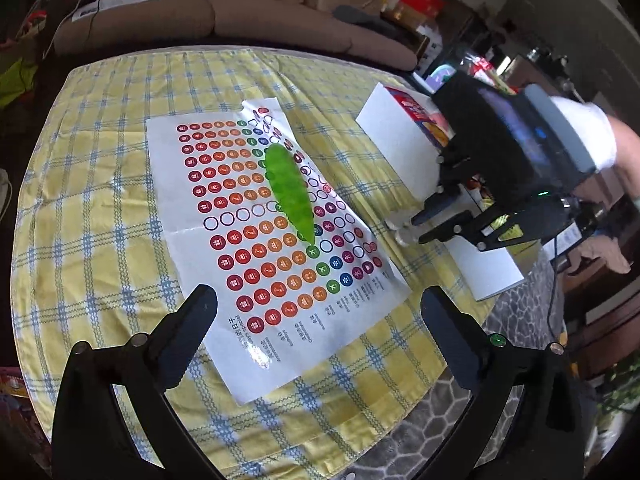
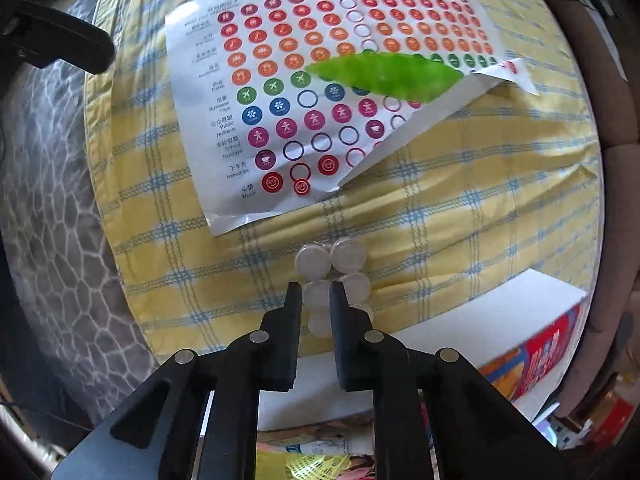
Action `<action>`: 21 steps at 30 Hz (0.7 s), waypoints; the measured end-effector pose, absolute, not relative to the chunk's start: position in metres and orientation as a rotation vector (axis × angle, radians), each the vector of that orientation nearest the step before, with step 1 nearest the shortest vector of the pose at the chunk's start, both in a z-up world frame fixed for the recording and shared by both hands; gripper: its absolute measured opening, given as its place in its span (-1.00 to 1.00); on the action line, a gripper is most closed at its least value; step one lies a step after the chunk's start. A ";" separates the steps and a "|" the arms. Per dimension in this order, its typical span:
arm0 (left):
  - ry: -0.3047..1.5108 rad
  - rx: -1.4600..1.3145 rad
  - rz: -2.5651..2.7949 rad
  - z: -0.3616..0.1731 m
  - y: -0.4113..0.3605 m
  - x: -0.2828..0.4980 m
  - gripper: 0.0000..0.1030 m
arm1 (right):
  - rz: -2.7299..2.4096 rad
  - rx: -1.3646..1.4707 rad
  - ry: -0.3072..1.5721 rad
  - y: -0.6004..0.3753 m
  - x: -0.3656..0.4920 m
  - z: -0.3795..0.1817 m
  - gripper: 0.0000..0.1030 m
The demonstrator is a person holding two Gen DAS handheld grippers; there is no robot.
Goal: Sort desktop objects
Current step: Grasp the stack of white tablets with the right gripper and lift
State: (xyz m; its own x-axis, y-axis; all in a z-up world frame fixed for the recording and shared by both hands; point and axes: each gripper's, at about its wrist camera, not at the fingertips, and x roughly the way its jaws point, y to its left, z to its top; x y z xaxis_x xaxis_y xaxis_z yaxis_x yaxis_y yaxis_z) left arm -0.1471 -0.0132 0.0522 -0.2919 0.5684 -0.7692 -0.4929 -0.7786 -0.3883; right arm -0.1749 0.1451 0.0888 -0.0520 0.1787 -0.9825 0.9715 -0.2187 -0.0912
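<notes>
A sheet of round coloured stickers (image 1: 256, 208) (image 2: 280, 120) lies on the yellow checked tablecloth (image 1: 100, 200). A green leaf-shaped piece (image 1: 290, 192) (image 2: 388, 74) rests on the sheet. My left gripper (image 1: 318, 294) hovers wide open over the sheet's near end, holding nothing. Right of the sheet lies a clear pack of white round discs (image 2: 348, 258) (image 1: 396, 226). My right gripper (image 2: 316, 292) (image 1: 420, 228) points steeply down at it, jaws narrow and shut on one row of the discs.
A flat white box with a red printed side (image 1: 400, 132) (image 2: 440, 320) lies along the table's right edge, just behind the disc pack. Grey honeycomb-patterned tabletop (image 1: 440, 420) shows beyond the cloth. A brown sofa (image 1: 240, 12) stands past the far edge.
</notes>
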 end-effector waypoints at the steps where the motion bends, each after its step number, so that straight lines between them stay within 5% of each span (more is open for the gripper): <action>1: -0.106 -1.298 2.096 0.052 -0.012 -0.148 0.98 | -1.347 1.464 1.310 0.145 -0.174 0.087 -0.29; 2: -0.112 -1.300 2.095 0.052 -0.012 -0.148 0.98 | -1.342 1.443 1.375 0.145 -0.173 0.084 0.32; 4: -0.124 -1.292 2.088 0.054 -0.010 -0.145 0.98 | -1.313 1.379 1.496 0.142 -0.172 0.077 0.52; 7: -0.117 -1.279 2.075 0.056 -0.009 -0.141 0.98 | -1.258 1.438 1.466 0.138 -0.185 0.068 0.48; 12: -0.119 -1.309 2.071 0.049 -0.011 -0.145 0.98 | -1.204 1.587 1.268 0.139 -0.213 0.071 -0.22; 21: -0.050 -1.298 2.113 0.054 0.000 -0.156 0.98 | -1.551 1.380 0.927 0.153 -0.212 0.171 -0.22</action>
